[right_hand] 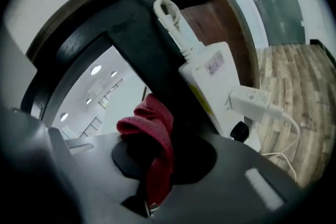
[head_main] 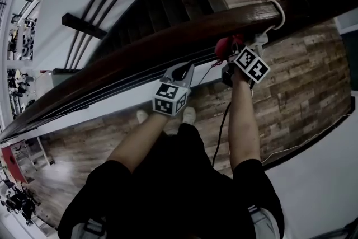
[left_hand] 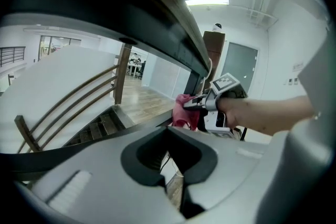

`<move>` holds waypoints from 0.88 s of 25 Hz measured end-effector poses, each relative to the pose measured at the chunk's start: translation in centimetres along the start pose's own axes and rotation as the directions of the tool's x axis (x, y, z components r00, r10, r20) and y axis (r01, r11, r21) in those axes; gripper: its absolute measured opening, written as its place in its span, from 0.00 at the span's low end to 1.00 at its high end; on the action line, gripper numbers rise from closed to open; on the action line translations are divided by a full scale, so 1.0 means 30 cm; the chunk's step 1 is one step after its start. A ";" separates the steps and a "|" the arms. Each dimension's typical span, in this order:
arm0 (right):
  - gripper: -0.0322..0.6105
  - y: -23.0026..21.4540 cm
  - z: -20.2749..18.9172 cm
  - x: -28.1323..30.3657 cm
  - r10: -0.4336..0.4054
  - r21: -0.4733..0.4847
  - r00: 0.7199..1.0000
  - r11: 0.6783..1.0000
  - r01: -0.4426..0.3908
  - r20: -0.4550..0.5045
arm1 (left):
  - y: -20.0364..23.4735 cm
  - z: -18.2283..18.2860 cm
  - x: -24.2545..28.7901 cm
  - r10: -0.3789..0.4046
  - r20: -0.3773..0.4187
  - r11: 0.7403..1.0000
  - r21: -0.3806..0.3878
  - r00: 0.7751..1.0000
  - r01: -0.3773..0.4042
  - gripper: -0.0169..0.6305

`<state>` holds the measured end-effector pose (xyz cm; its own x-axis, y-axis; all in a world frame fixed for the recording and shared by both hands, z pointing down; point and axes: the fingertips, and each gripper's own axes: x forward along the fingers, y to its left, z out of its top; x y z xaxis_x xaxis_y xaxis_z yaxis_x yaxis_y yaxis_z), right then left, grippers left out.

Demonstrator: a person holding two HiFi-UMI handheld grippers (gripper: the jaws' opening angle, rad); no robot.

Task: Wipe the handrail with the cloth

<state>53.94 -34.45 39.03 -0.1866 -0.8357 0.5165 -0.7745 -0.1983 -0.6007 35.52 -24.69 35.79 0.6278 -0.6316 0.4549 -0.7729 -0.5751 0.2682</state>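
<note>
The dark wooden handrail crosses the head view from lower left to upper right. My right gripper is shut on a red cloth, which it holds just under the rail's near side. In the right gripper view the cloth bunches up out of the jaws against the dark rail. My left gripper is shut with nothing in it, just below the rail and left of the right gripper. From the left gripper view I see the rail overhead, the cloth and the right gripper.
A white adapter box with white cables hangs by the rail, and a white cable loops over the rail. Dark stairs drop away beyond the rail. Wooden floor lies below. A black cord hangs by my legs.
</note>
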 end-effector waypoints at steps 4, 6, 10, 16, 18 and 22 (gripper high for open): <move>0.14 -0.031 0.004 -0.013 -0.010 0.084 0.999 0.996 0.007 0.043 | 0.045 -0.015 -0.071 0.041 0.006 0.999 -0.004 0.999 -0.041 0.03; 0.14 -0.055 -0.007 -0.031 -0.062 0.064 0.997 0.996 0.058 0.055 | 0.067 -0.021 -0.114 0.060 0.007 0.998 0.018 0.998 -0.061 0.02; 0.13 -0.077 -0.068 -0.090 -0.129 -0.036 0.989 0.991 0.132 0.079 | 0.102 -0.027 -0.197 0.076 0.024 0.996 0.035 0.997 -0.076 0.02; 0.12 0.169 -0.300 -0.275 0.131 -0.198 0.984 0.974 -0.105 0.123 | 0.192 -0.080 -0.351 0.075 0.092 0.997 -0.031 0.993 -0.072 0.02; 0.12 0.284 -0.402 -0.337 0.220 -0.282 0.971 0.942 -0.184 0.099 | 0.228 -0.101 -0.419 0.074 0.128 0.997 -0.049 0.989 -0.068 0.03; 0.12 0.559 -0.652 -0.411 0.357 -0.507 0.934 0.805 -0.308 0.000 | 0.367 -0.151 -0.609 0.119 0.179 0.992 -0.067 0.977 -0.108 0.03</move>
<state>31.43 -17.44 34.52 -0.4510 -0.8512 0.2683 -0.8725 0.3572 -0.3334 15.12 -17.12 34.26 0.5380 -0.7780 0.3245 -0.8407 -0.4673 0.2735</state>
